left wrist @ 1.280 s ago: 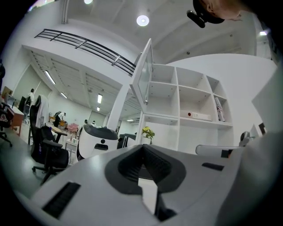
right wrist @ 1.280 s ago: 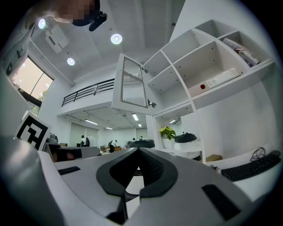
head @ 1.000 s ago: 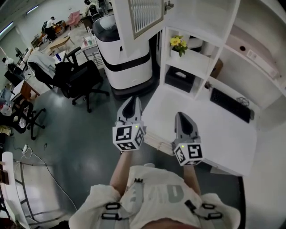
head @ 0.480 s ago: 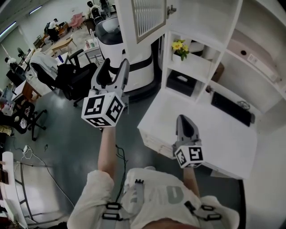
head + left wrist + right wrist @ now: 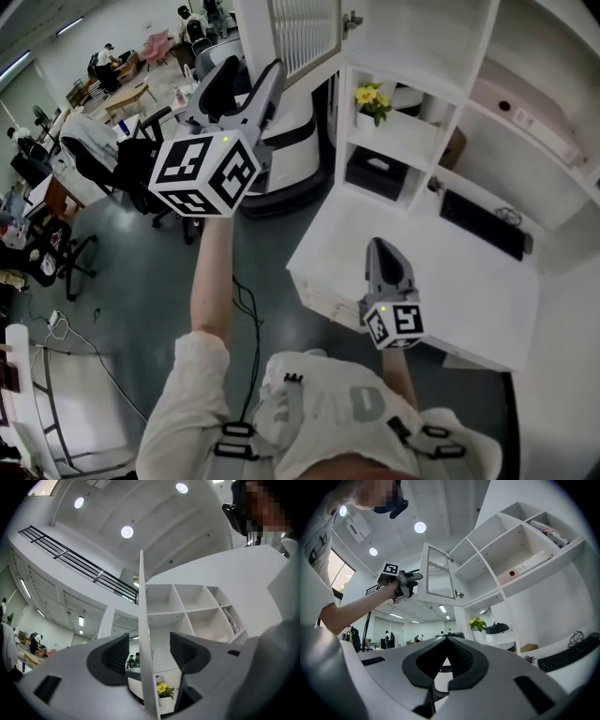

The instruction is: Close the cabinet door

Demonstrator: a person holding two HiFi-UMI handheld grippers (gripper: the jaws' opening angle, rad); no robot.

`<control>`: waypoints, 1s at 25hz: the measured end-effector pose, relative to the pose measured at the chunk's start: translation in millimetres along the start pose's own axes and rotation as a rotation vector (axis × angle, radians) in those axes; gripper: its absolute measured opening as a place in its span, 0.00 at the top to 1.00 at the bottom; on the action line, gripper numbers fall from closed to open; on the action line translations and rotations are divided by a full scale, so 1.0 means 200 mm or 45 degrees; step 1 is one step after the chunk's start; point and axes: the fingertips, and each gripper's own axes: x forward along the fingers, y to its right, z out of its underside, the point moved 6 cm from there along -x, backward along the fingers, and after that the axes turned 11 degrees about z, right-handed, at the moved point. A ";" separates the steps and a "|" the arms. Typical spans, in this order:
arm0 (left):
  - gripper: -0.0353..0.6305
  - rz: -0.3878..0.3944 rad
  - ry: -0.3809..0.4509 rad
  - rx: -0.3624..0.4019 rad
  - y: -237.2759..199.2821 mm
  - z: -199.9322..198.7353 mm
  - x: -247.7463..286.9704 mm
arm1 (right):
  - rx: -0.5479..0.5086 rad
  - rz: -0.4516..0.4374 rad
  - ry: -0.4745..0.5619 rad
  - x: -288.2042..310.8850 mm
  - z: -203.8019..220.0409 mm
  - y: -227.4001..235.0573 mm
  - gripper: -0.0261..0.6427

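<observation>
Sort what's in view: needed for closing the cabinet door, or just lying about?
Job: cabinet door, swung open; left gripper, jaws just been opening, door edge between them, not gripped.

Lying about: right gripper, shut and empty; yellow flowers; keyboard; black box; office chair.

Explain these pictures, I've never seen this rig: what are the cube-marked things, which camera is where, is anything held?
No robot: a person holds a two-jaw gripper in each hand; the cubes belong to them. Head view looks down from the person's head; each gripper view looks along its own jaws. The left gripper is up at the open cabinet door; its jaws have just been opening, the door's edge shows between them, unpinched. The right gripper, shut and empty, hovers by the white desk with a keyboard.
</observation>
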 end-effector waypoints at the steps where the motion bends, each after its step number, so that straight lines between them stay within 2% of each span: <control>1: 0.56 0.006 -0.003 -0.006 -0.01 0.00 0.02 | 0.000 -0.002 0.002 0.00 0.00 0.00 0.96; 6: 0.57 0.017 -0.020 -0.056 -0.03 0.00 0.07 | 0.020 0.021 -0.005 -0.02 0.02 0.03 0.95; 11: 0.61 0.035 -0.035 -0.071 -0.02 -0.01 0.10 | 0.032 0.037 -0.007 -0.03 0.03 0.05 0.95; 16: 0.67 0.009 -0.056 -0.015 -0.02 0.00 0.10 | 0.024 0.059 -0.001 -0.05 0.03 0.06 0.96; 25: 0.80 -0.032 -0.021 -0.037 -0.04 0.00 0.10 | 0.017 0.094 -0.006 -0.08 0.03 0.10 0.95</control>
